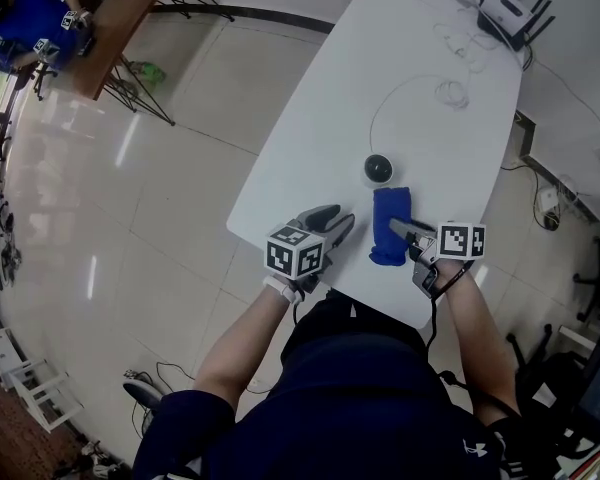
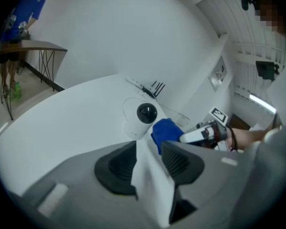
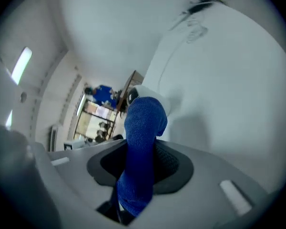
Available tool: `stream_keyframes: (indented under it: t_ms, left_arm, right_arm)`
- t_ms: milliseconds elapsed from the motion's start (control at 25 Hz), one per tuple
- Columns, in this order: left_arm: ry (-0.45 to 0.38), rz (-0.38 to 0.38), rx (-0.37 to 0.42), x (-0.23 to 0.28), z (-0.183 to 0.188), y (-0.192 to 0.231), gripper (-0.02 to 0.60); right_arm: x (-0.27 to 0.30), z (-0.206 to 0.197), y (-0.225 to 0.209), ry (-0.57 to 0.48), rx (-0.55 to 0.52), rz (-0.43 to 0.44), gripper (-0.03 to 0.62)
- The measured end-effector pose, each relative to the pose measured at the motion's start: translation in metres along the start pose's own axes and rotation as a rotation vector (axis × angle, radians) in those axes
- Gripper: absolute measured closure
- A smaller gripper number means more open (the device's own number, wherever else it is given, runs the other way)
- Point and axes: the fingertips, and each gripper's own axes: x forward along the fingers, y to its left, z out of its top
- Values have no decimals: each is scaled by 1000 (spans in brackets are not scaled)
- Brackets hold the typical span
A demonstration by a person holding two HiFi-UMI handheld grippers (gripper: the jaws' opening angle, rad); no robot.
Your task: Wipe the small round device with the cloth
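Blue cloth (image 1: 391, 213) sits pinched in our right hand-held gripper (image 1: 401, 230), 6 o'clock of the small round device (image 1: 378, 169); left hand-held gripper (image 1: 335, 223) gapes empty; wiping looks barely started.

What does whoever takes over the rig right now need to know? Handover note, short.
Left gripper: open, empty, low over the white table, pointed at the device.
Right gripper: shut on the blue knitted cloth, which sticks forward out of the jaws.
Small round white device with a black dome: upright on the table, right at the cloth's free end; contact unclear.
Done: cloth in grip and at the device.
Left: wipe the device; I can't tell whether wiping has begun.
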Motion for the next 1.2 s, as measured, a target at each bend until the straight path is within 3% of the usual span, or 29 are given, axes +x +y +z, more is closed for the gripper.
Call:
stream_keyframes:
  t_ms: [80,160,280,520,720,840,1040,1200]
  left_arm:
    - [2,2,-1,-5,-3,0,420]
    - [2,1,3,-9,-5,-1,420]
    - [5,-3,18,-8,-3,-4,422]
    - [12,-11,38,-3,-1,-10,423]
    - [30,-18,77,4,-5,-21,423]
    - [35,-19,97,5,-6,-25,423]
    - [24,6,104,5,-4,-24,423]
    - [57,156,166,0,-1,-10,503]
  right_arm:
    - [-9,12,-24,-122,118,-33,454]
    - [-21,19,-57,-230,189,-124,451]
    - [-38,22,-95,-296,222,-241,441]
    - [-53,16,-119,-189,-24,-553,311]
    - [-59,25,-113,-160,-249,-704,315]
    - [-69,44,-86,-275,-356,-706,324]
    - [-87,63,-48,-406,-412,-646,334]
    - [-94,70,-17,-465,-463,-597,387]
